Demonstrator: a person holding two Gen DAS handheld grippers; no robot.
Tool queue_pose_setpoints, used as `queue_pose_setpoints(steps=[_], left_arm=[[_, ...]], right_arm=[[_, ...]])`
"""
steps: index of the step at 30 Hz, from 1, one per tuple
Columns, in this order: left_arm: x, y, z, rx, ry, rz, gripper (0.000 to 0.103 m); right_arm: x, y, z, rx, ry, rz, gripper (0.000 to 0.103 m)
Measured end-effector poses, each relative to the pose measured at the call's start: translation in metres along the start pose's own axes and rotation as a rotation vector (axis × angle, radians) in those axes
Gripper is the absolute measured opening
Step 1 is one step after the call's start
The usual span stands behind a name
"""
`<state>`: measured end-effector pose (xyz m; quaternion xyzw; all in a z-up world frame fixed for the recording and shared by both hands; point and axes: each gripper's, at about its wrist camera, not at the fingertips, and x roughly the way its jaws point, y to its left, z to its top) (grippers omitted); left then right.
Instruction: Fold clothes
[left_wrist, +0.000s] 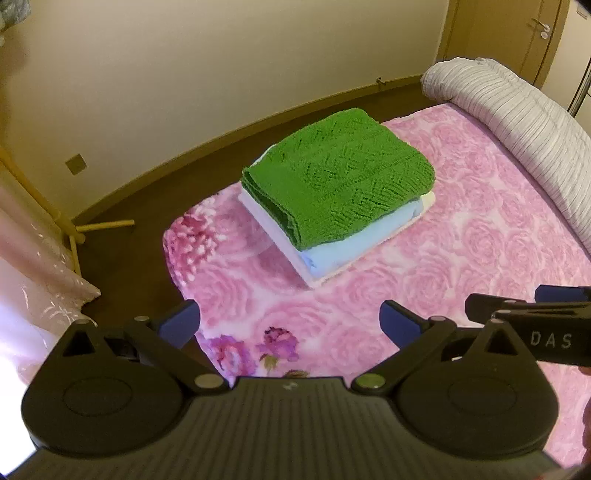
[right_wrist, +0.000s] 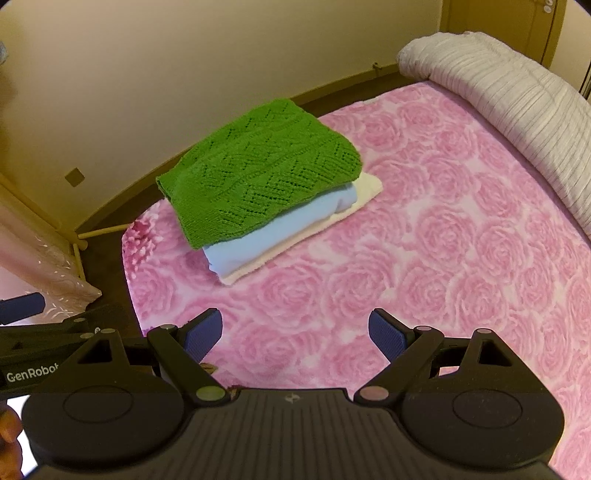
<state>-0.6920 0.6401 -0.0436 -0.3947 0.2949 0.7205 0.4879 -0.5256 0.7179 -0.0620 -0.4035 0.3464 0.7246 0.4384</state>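
A home bedroom: pink rose-patterned bed (right_wrist: 443, 221), rolled duvet (right_wrist: 498, 85), door (left_wrist: 539, 33).

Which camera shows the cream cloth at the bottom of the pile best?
The right wrist view: the cream cloth sticks out clearly beyond the light blue cloth along the right and front edges. The left wrist view shows only a thin cream strip.

White letters "DAS" printed on the black side of the right gripper (left_wrist: 524, 314) at the right edge of the left wrist view; "GenRobot", cut off at its end, on the black side of the left gripper (right_wrist: 22, 308) in the right wrist view.
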Motion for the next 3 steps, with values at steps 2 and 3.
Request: queue_pose_setpoints(steps=[2,3], left_arm=[[-0.0006,0.0007,0.0001,-0.005,0.003,-0.003,0.102],[-0.0010,0.0010,0.0002,-0.008,0.005,-0.005,0.102]], right_arm=[[-0.0011,0.0005,0.0002,0.001,-0.002,-0.001,0.089],[-0.0016,0.0008,0.0001,0.003,-0.003,-0.001,0.089]])
